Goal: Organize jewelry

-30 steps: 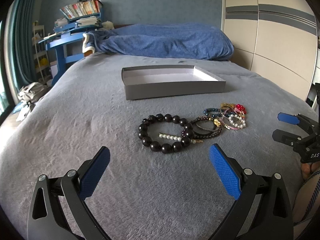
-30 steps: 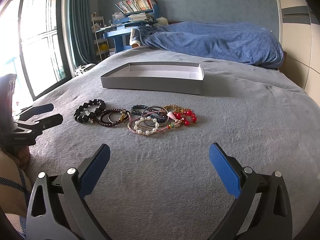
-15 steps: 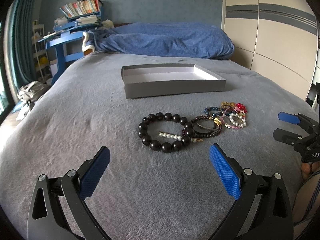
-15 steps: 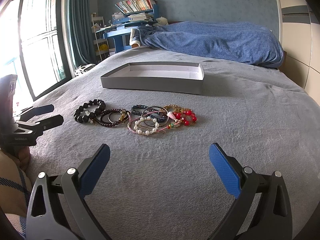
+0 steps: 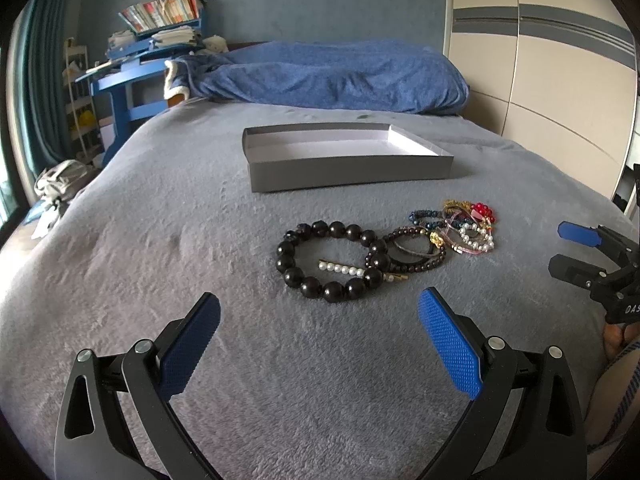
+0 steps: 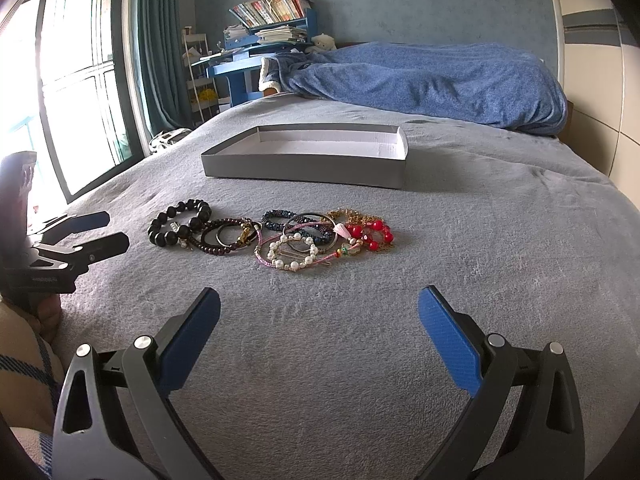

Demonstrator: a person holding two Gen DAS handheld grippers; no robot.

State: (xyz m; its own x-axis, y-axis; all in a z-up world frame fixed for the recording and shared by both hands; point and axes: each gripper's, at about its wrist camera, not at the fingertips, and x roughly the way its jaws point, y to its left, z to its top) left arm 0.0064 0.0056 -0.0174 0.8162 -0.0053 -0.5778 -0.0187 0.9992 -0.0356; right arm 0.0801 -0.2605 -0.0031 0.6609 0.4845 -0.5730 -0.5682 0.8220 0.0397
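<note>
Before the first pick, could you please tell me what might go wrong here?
The thin pearl hair clip lies inside the large black bead bracelet, so one may drag the other. The pearl, red-bead and cord bracelets overlap and could lift tangled. The open left gripper may snag the grey fleece blanket.

Bracelets (image 6: 280, 236) heaped on bed (image 6: 480, 240) before grey tray (image 6: 304, 168)

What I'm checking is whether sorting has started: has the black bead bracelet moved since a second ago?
No. In the right wrist view the black bead bracelet lies where it did, unchanged against the gray box.
</note>
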